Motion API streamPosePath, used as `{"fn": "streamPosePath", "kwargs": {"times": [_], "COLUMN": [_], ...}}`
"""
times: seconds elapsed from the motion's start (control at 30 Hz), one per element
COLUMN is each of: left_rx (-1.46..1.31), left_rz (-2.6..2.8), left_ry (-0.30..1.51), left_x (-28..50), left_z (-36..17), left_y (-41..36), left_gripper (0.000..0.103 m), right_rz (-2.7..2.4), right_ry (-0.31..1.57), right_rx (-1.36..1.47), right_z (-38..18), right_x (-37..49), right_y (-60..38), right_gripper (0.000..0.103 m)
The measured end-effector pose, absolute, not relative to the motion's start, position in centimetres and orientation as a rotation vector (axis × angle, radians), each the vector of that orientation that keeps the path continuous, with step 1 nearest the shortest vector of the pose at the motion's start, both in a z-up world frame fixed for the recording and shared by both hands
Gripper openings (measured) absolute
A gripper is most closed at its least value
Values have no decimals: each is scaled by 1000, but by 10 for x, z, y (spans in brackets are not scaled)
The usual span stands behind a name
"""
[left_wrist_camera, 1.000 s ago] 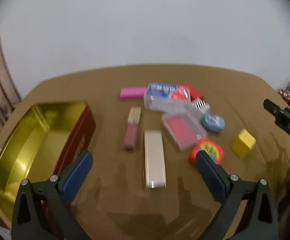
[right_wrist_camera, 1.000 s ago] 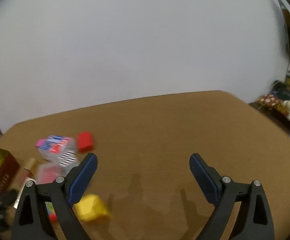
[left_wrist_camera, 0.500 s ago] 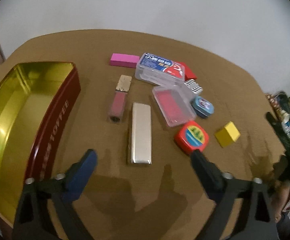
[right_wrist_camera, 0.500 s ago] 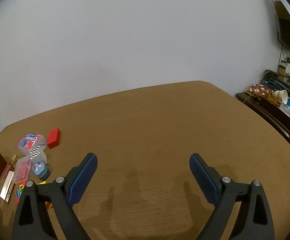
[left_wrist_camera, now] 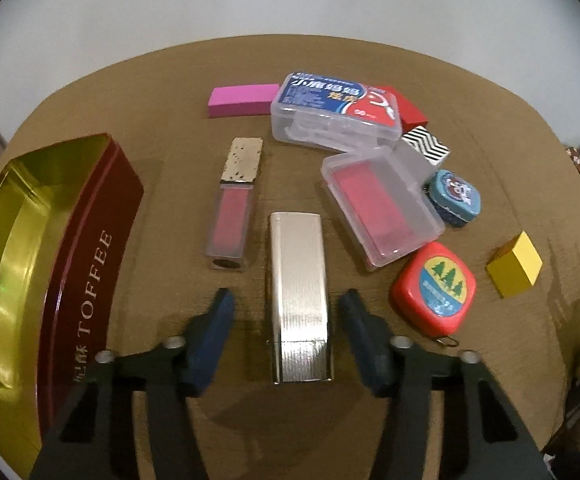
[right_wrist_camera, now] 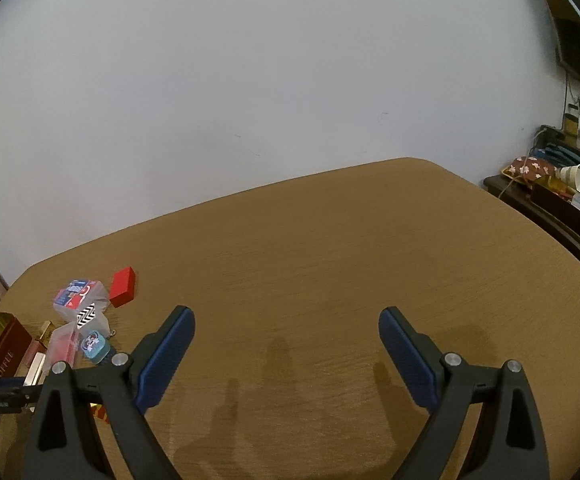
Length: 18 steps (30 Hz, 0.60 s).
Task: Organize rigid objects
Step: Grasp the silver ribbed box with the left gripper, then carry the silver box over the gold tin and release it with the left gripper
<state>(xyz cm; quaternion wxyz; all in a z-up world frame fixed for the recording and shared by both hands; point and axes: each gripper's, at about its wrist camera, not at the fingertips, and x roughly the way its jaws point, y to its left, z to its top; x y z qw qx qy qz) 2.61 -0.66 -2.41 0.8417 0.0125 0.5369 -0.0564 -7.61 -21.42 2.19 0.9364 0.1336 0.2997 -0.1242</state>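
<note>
In the left wrist view, a ribbed silver case [left_wrist_camera: 296, 248] lies lengthwise on the brown table, between the blue pads of my left gripper [left_wrist_camera: 287, 298]. The jaws are closing, and a small gap still shows on each side of the case. A red toffee tin [left_wrist_camera: 90, 264] with a gold inside stands open at the left. Beyond the case lie a lip gloss tube [left_wrist_camera: 232, 216], a pink block [left_wrist_camera: 242, 100], a floss box [left_wrist_camera: 336, 112] and a clear case [left_wrist_camera: 382, 208]. My right gripper [right_wrist_camera: 286, 314] stands open over bare table, holding nothing.
To the right of the silver case lie a red tape measure [left_wrist_camera: 434, 288], a yellow cube [left_wrist_camera: 514, 264], a small blue tin [left_wrist_camera: 454, 198], a zigzag block [left_wrist_camera: 426, 146] and a red block [left_wrist_camera: 408, 110]. A dark shelf with clutter [right_wrist_camera: 562, 192] stands past the table's right edge.
My left gripper has tipped down and come in over the silver case, and its jaws have narrowed around it. The right gripper has drifted away from the pile, still open.
</note>
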Motion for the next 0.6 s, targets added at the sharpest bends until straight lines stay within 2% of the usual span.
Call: {"fn": "streamPosePath", "kwargs": {"times": [0.03,0.17,0.37,0.47,0.6], "left_rx": [15,-29,-20,20,136], "left_rz": [-128,-159,-140,-72,40], "left_ry": [1136,1139,1051,1040,1102], "left_x": [27,22,12,11,28], "left_z": [-23,-13,52,76,64], "left_y": [-6,-3,29,75,141], "left_gripper": [26,26,27,27,27], "right_rz": [-261,-265,-261,-265,-273], "right_ry": [613,629,642,648,646], "right_rx": [277,301,315,315,310], "right_z": [22,21,17,17,17], "right_x": [-76,-76,-73,-72,-72], "right_y": [-214,-224,-223,-222,-221], "right_gripper": [96,96,96,96,96]}}
